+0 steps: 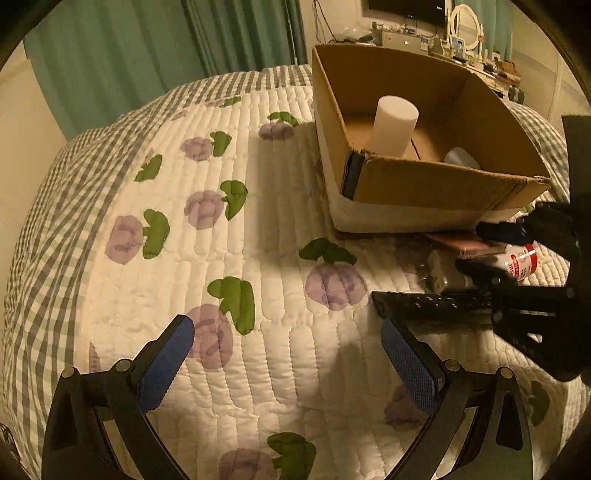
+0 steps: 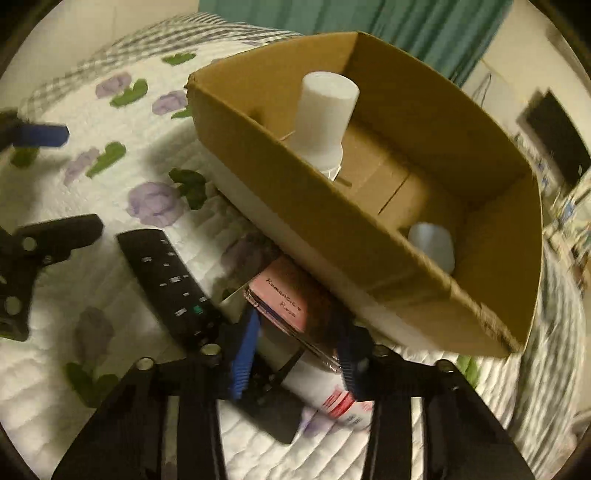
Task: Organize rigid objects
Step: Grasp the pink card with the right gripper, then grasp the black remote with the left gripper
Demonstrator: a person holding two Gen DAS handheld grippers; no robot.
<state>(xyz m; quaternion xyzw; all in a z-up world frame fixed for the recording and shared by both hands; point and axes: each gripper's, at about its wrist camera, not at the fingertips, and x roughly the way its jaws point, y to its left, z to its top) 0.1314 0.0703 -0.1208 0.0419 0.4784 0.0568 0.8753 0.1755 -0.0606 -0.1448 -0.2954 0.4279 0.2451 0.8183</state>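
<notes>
A cardboard box point(image 1: 436, 184) point(image 2: 332, 236) stands on the quilted bed. In it stand a tall white cylinder point(image 1: 393, 123) point(image 2: 325, 118) and a smaller white container point(image 1: 461, 158) point(image 2: 434, 245). Beside the box lie a black remote point(image 1: 432, 302) point(image 2: 166, 280), a pink case point(image 1: 469, 245) point(image 2: 284, 302) and a white bottle with a red label point(image 1: 522, 262) point(image 2: 332, 395). My right gripper point(image 2: 299, 354) point(image 1: 491, 254) is closed around the pink case, above the bottle. My left gripper point(image 1: 291, 354) is open and empty over the quilt, left of the remote.
The bed's gingham border point(image 1: 66, 206) curves along the left edge. Green curtains point(image 1: 147, 48) hang behind. A cluttered dresser with a mirror point(image 1: 465, 33) and a dark screen point(image 1: 406, 7) stands past the box.
</notes>
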